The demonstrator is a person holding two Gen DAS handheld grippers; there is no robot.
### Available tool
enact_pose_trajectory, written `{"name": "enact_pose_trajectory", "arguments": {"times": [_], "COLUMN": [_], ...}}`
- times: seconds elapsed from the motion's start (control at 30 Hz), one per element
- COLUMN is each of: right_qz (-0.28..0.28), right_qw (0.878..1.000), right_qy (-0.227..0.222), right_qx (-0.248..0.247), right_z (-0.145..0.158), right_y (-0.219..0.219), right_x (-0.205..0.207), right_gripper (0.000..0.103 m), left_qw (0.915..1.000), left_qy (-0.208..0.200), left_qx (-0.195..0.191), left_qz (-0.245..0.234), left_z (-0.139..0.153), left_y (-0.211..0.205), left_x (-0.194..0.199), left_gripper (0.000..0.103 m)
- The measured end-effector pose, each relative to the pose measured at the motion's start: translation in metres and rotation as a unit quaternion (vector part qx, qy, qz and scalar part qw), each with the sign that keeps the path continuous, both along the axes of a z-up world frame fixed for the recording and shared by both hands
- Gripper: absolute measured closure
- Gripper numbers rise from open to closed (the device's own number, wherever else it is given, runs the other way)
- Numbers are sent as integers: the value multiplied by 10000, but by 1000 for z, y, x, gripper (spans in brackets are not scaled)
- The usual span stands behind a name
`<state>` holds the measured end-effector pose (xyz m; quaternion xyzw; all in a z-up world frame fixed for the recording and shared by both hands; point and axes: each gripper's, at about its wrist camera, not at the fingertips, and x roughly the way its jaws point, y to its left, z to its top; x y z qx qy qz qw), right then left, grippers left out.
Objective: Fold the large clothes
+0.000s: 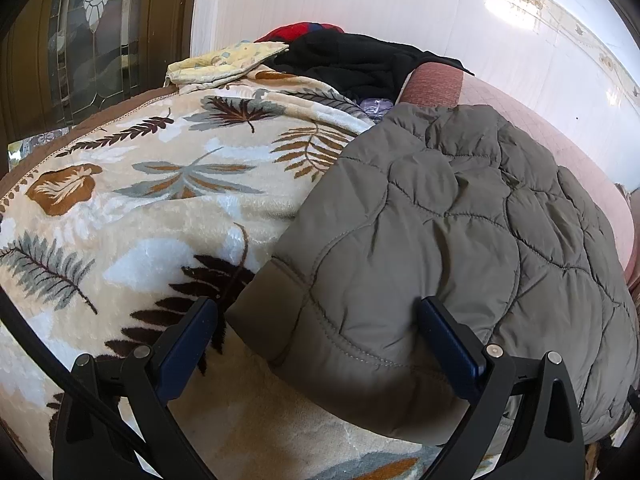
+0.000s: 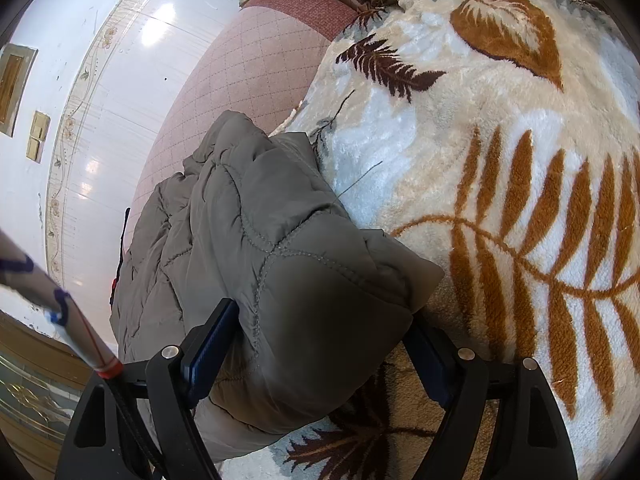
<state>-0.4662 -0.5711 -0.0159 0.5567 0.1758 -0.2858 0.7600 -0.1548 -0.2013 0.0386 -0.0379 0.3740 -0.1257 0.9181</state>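
Observation:
An olive-grey quilted jacket (image 1: 440,208) lies bunched on a leaf-patterned plush blanket (image 1: 160,208). In the left wrist view my left gripper (image 1: 318,316) stands wide open over the jacket's near cuff end. Its left finger rests beside the cuff on the blanket and its right finger dents the padding. In the right wrist view a folded bulge of the jacket (image 2: 288,264) fills the space between the fingers of my right gripper (image 2: 320,324). This gripper is also wide open, and the padding hides its right fingertip.
Black, red and yellow clothes (image 1: 340,60) are piled at the blanket's far end. A pink quilted cushion (image 2: 240,80) runs along a white tiled wall (image 2: 100,120). A stained-glass door (image 1: 92,32) stands far left. A pale rod-like thing (image 2: 60,312) crosses the right view's lower left.

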Motion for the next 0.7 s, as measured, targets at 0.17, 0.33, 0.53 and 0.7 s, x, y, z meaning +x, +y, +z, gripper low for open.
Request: {"name": "enact_pose_trajectory", "arguments": {"times": [0.17,0.33,0.53,0.7], "right_qz": [-203,-456,-68,590], "right_qw": [9991,9930,9703,9347], "right_qy": [358,428,344,586], "right_qx": [-119,-1002,-2392,-3455], "right_z": [19,71,148,185], "right_y": [7,28,94,184], "right_x": [-8,-28,-40,-56], "right_gripper": [17,17,17,17], "left_qw": [9999,9976,9931,9879], "left_qy": [-121,-642,-1137,-1303], "left_qx": [-86,-207,-175,88], "left_qz": [89,164,-227,-834], "left_z": [17,54,103,119], "left_y": [8,26,41,54], "left_x": [-8,-33,-88,-158], "left_gripper": [3,3,3,3]}}
